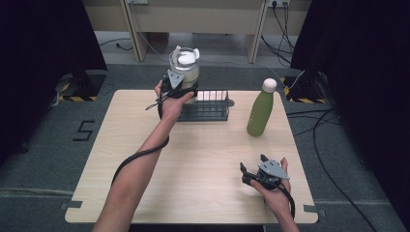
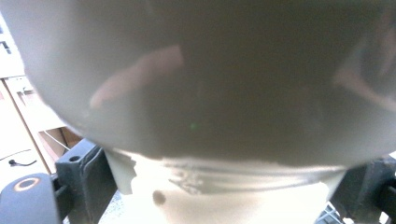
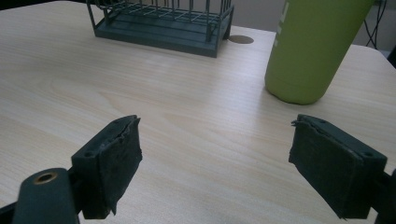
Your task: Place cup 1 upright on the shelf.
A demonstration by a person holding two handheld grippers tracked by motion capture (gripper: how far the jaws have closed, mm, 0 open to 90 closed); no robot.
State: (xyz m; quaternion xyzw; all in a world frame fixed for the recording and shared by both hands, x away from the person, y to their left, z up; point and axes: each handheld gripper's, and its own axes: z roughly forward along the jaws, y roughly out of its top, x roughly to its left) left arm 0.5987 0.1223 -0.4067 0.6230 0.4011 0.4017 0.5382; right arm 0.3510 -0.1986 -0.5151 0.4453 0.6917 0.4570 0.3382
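Wire rack (image 1: 208, 105) serves as the landmark, standing toward the far edge of the wooden table (image 1: 188, 164). High view: left gripper (image 1: 176, 87) holds a clear lidded jar (image 1: 184, 67) raised above the rack's left end, jaws clamped on the jar's lower body. Green bottle (image 1: 260, 108) with a pale cap stands upright, right of the rack and apart from it. Right gripper (image 1: 251, 171) rests low on the table, well nearer the person than the rack, jaws spread with nothing between them.

Left gripper view: jar (image 2: 210, 93) very close and blurred, black jaws flanking its pale base.

Right gripper view: black jaws parted over bare tabletop (image 3: 187, 130); rack (image 3: 161, 23) far ahead, green bottle (image 3: 310, 51) to its right.
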